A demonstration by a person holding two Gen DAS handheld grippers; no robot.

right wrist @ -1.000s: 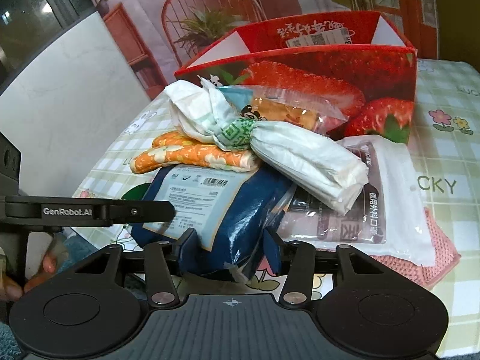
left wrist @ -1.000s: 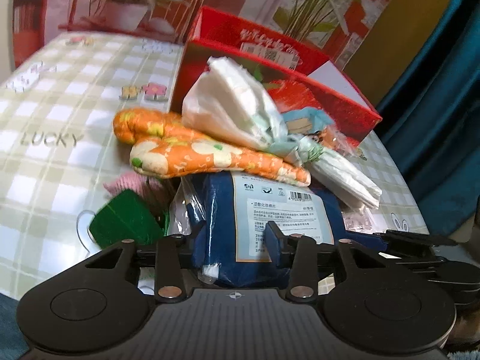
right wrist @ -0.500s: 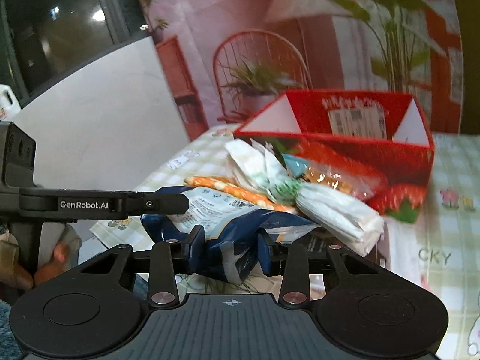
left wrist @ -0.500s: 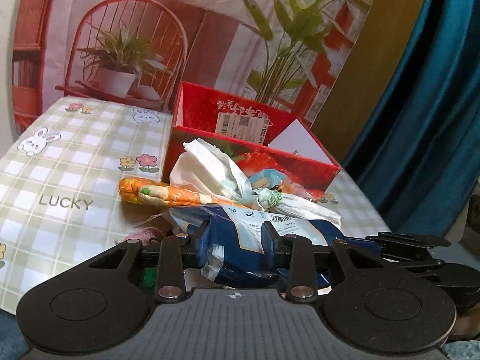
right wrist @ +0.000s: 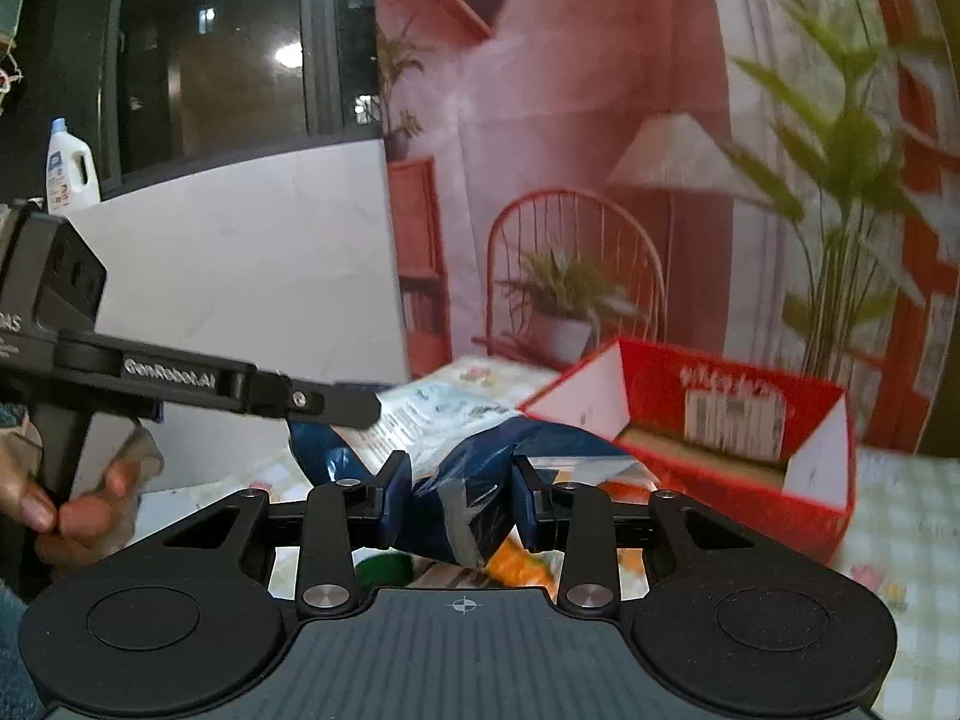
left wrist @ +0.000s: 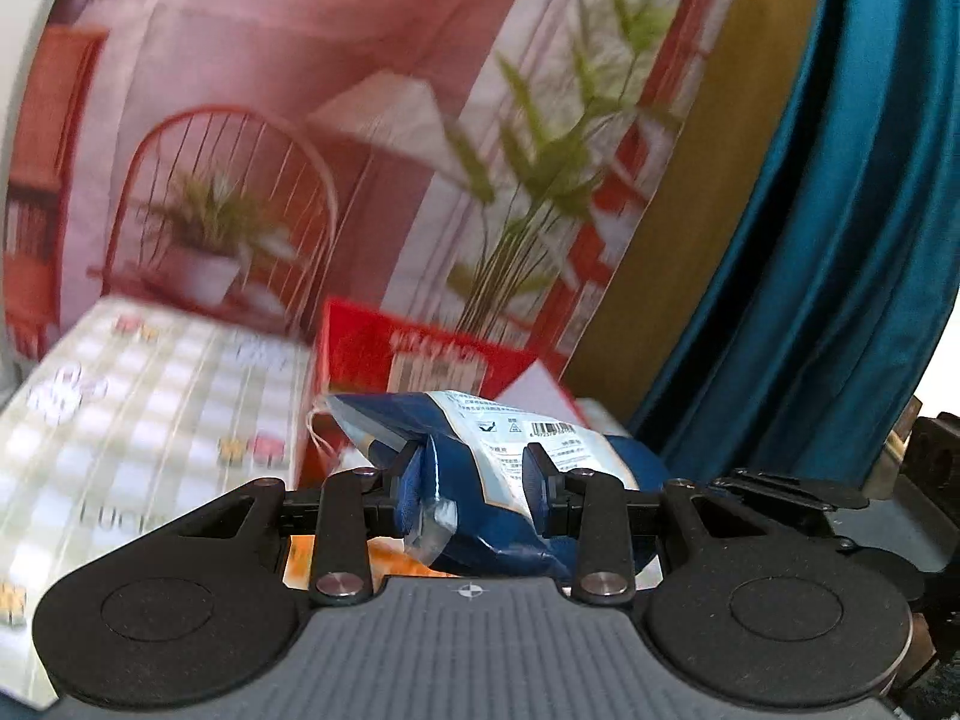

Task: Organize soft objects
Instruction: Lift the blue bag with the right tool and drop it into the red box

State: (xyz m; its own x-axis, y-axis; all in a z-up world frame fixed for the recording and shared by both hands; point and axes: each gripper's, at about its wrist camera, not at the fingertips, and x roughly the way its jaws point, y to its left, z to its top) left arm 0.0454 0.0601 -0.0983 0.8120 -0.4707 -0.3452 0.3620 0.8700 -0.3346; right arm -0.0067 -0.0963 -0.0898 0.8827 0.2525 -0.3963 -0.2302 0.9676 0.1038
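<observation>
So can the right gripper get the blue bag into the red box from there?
Probably yes. The right gripper and left gripper both pinch the blue bag up in the air, and the red box sits open-topped just ahead with nothing between.

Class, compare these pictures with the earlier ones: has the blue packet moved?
Yes. The blue packet, pinched by both grippers, has risen off the pile; in the left wrist view it now overlaps the red box, which stays on the table.

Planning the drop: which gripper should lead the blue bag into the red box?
Probably right: both grippers pinch the blue bag, but the red box opening shows fully in its view; left has it mostly hidden.
</observation>
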